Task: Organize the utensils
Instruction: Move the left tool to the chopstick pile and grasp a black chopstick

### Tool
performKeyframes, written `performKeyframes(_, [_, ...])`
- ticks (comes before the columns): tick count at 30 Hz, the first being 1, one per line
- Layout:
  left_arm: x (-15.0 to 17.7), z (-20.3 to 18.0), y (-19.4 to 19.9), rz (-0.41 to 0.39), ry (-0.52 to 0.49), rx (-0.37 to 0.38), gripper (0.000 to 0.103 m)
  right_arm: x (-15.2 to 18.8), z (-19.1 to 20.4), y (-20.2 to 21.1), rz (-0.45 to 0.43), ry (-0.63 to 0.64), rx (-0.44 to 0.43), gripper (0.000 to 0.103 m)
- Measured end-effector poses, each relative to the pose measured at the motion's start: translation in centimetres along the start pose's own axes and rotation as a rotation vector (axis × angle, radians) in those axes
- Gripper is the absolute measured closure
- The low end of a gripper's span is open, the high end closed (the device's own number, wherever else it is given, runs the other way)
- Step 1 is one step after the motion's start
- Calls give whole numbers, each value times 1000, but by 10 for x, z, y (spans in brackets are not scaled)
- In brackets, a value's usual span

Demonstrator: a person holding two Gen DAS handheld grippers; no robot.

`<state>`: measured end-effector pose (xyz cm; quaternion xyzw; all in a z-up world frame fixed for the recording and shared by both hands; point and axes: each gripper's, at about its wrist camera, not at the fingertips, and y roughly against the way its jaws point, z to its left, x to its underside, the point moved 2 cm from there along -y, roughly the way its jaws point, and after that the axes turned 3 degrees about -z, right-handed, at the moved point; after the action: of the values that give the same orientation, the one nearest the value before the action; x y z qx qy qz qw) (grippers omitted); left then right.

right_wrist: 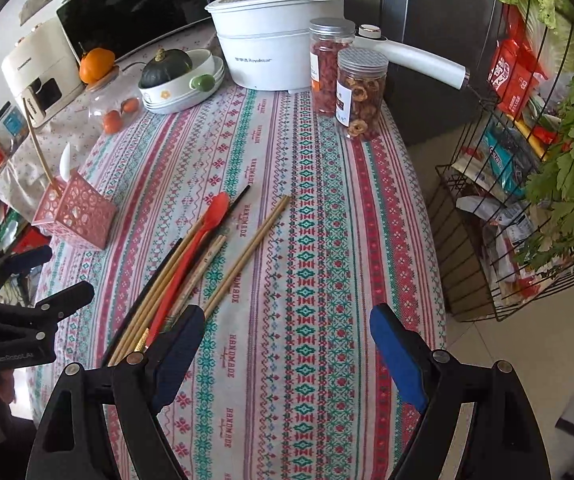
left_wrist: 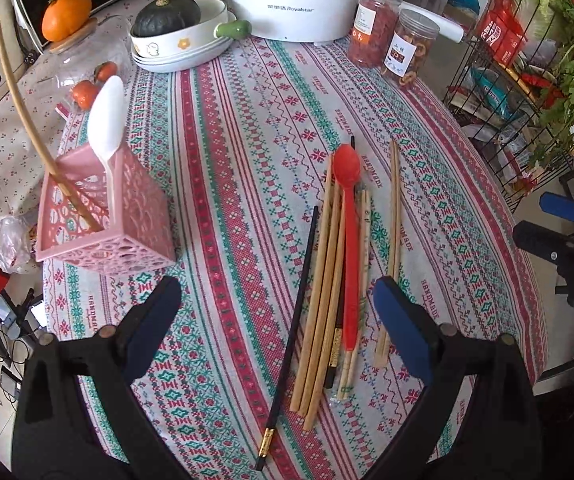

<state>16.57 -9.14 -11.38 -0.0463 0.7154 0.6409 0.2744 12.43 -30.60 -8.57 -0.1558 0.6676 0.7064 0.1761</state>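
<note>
A pink lattice utensil holder point(left_wrist: 103, 224) point(right_wrist: 75, 216) stands at the table's left side. It holds a white spoon point(left_wrist: 107, 116) and one wooden chopstick point(left_wrist: 23, 108). A red spoon point(left_wrist: 349, 240) point(right_wrist: 203, 232) lies on a loose bundle of wooden chopsticks point(left_wrist: 323, 280) with a black chopstick point(left_wrist: 295, 320) beside it. A separate wooden pair point(left_wrist: 393, 220) point(right_wrist: 247, 252) lies to the right. My left gripper point(left_wrist: 283, 316) hovers open over the bundle's near end, holding nothing. My right gripper point(right_wrist: 287, 344) is open and empty above bare cloth, right of the bundle.
The patterned tablecloth point(right_wrist: 307, 240) covers the table. At the back stand a white cooker point(right_wrist: 275, 52), two snack jars point(right_wrist: 361, 92), stacked bowls with a squash point(right_wrist: 179, 80) and a jar of tomatoes. A wire rack point(right_wrist: 527, 200) of greens stands off the right edge.
</note>
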Motion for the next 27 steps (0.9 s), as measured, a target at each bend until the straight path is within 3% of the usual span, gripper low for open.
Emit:
performKeyframes(3, [-10, -1, -23, 32, 32, 1, 12, 0, -10, -10, 28, -14, 30, 17])
performKeyframes(6, [-20, 0, -48, 70, 57, 0, 43, 0, -17, -17, 52, -47, 26, 17])
performKeyframes(8, [-25, 1, -62, 106, 86, 29, 72, 0, -18, -21, 66, -52, 18, 17])
performKeyframes(11, [-29, -1, -77, 140, 135, 95, 89, -1, -17, -25, 77, -40, 7, 17])
performKeyframes(15, [-35, -5, -82, 149, 141, 117, 95, -2, -16, -29, 101, -61, -42, 17])
performKeyframes(19, [-38, -8, -82, 160, 131, 138, 96, -3, -19, -33, 114, -85, -40, 17])
performKeyframes(27, [-33, -16, -82, 181, 24, 103, 96, -4, -21, -37, 125, -103, -39, 17])
